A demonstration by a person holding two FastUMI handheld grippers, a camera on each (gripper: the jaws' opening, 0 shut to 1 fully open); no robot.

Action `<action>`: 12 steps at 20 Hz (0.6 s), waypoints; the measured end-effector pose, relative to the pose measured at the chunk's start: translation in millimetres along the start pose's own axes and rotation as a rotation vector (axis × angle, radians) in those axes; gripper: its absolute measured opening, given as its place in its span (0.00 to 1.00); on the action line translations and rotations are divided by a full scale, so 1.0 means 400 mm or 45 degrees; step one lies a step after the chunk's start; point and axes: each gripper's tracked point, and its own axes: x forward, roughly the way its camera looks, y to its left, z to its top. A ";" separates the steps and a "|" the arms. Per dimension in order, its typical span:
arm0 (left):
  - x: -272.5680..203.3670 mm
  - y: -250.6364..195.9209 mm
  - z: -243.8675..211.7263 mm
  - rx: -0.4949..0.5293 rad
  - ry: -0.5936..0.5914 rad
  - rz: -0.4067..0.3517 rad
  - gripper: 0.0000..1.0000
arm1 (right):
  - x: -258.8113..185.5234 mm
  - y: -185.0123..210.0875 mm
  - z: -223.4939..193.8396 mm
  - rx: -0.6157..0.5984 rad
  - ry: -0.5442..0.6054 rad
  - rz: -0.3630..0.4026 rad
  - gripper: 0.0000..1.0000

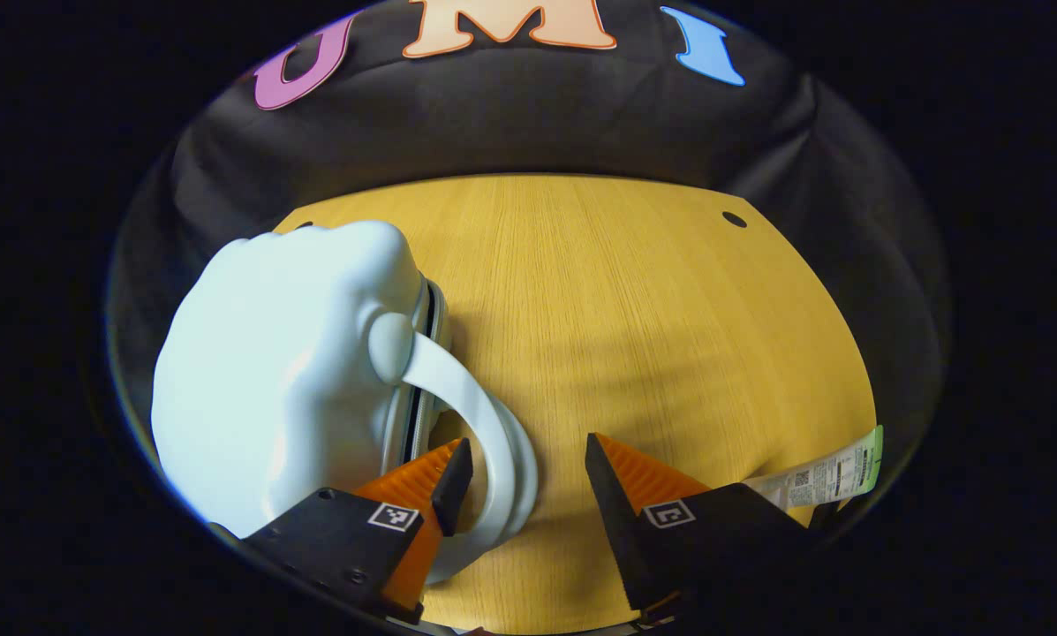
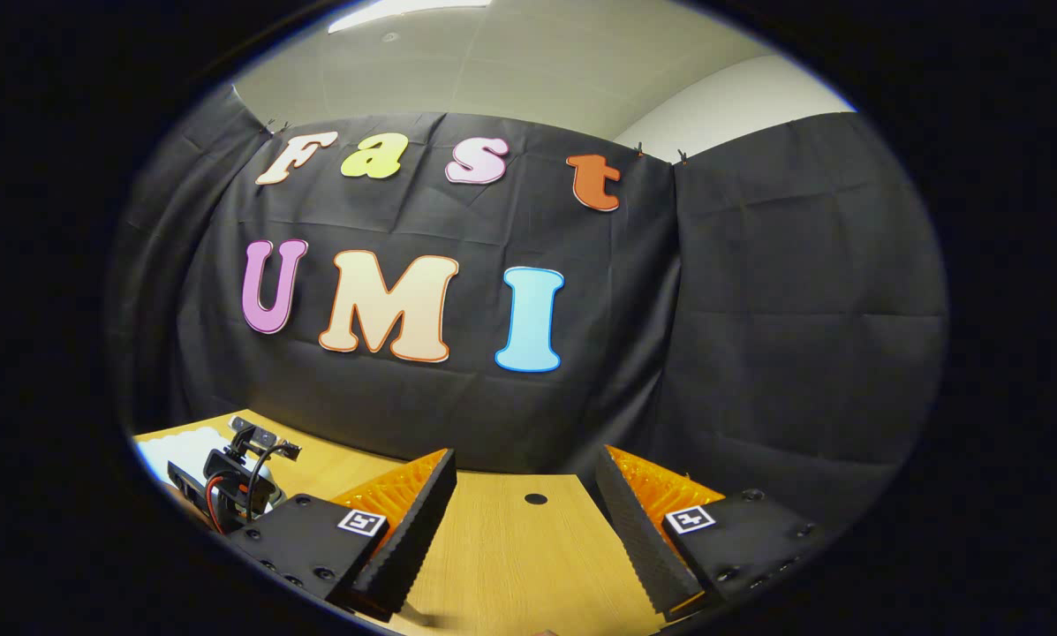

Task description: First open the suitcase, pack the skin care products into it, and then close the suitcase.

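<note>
From my station, the suitcase point(image 1: 272, 389) runs out past the left gripper view's edge at eight o'clock. The tube point(image 1: 833, 477) at four o'clock is half hidden behind a finger; its print is too small. The far gripper point(image 2: 237, 481) is partly cut off.

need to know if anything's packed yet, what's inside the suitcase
Cannot tell. The suitcase is shut and stands on the wooden table, so its shell hides the inside. The left gripper is open beside its handle. A labelled skin care packet lies outside.

Wooden table point(image 1: 599, 291) with a small round hole point(image 1: 734, 219).
</note>
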 end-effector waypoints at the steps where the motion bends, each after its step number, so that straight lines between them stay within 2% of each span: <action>1: 0.009 0.002 -0.007 -0.007 0.019 -0.004 0.67 | 0.001 0.000 -0.002 -0.004 0.000 -0.002 0.98; 2: 0.011 0.007 -0.011 -0.007 0.037 0.002 0.64 | 0.001 0.002 -0.003 -0.008 -0.001 -0.002 0.98; 3: 0.010 0.018 -0.014 0.004 0.041 0.024 0.46 | 0.001 0.003 -0.004 -0.013 -0.001 0.000 0.99; 4: 0.008 0.017 -0.010 0.011 0.037 0.013 0.40 | 0.000 0.004 -0.009 -0.019 -0.001 0.002 0.99; 5: 0.007 0.018 -0.009 0.026 0.038 0.012 0.26 | 0.000 0.006 -0.010 -0.023 -0.001 0.005 0.99; 6: 0.012 0.029 -0.009 0.050 0.048 0.028 0.24 | -0.001 0.006 -0.013 -0.024 -0.001 0.008 0.99; 7: 0.005 0.023 -0.010 0.063 0.051 0.025 0.09 | -0.001 0.008 -0.015 -0.023 -0.001 0.011 0.99; 10: 0.003 0.019 -0.009 0.073 0.069 0.018 0.07 | 0.002 0.012 -0.019 -0.010 -0.004 0.020 0.99; 12: -0.007 0.017 -0.001 0.116 0.074 0.013 0.02 | 0.002 0.014 -0.022 -0.001 -0.010 0.027 0.99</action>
